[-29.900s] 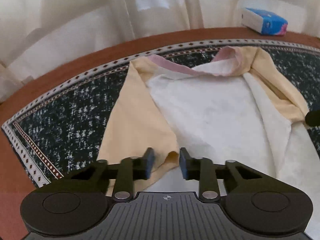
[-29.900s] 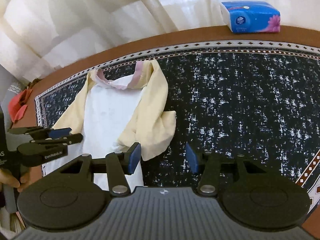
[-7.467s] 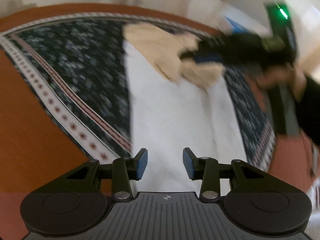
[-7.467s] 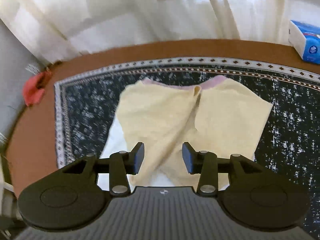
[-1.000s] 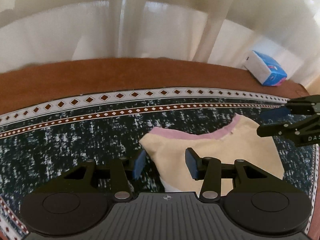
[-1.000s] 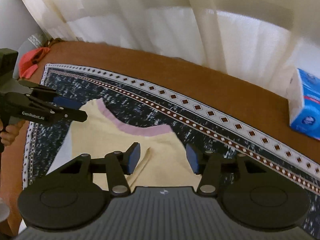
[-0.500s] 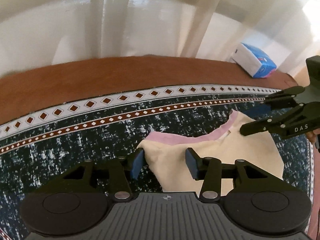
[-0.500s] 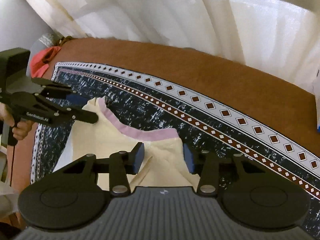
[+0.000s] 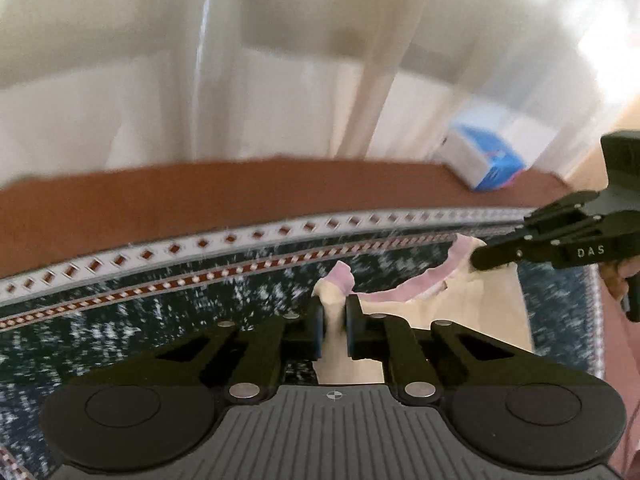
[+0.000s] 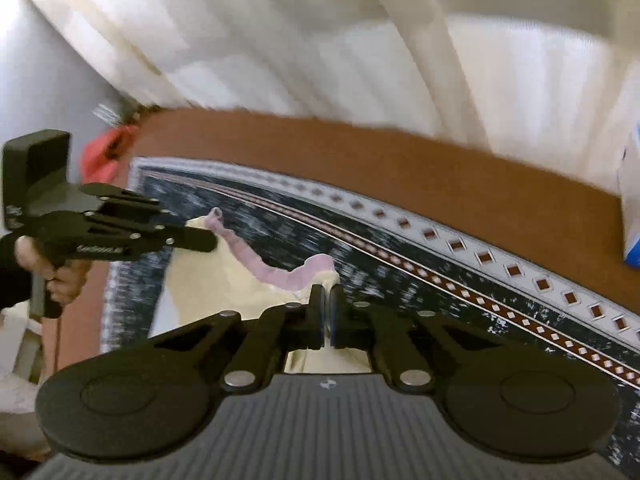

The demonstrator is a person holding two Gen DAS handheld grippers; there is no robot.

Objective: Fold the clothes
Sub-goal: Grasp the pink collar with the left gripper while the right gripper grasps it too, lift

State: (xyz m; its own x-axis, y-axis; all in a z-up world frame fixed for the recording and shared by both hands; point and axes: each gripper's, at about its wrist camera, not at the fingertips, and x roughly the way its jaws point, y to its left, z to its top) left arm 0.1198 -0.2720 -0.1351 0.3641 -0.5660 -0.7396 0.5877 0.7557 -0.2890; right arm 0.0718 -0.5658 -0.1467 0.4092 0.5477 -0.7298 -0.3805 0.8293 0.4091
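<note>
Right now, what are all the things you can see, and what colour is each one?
Shirt: one, pale yellow with pink collar, on the cloth, both shoulder corners pinched.
Tablecloth: one, dark speckled with diamond border, over the table.
Table: one, brown.
Tissue pack: one, blue and white, far table edge.
Curtains: cream, behind the table.
Red cloth: one, past the table's corner.
Left gripper: black, shut on shirt.
Right gripper: black, shut on shirt.

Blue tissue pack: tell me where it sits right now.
The blue tissue pack lies on the bare brown table at the far right edge, beyond the dark patterned cloth and in front of the white curtain.
</note>
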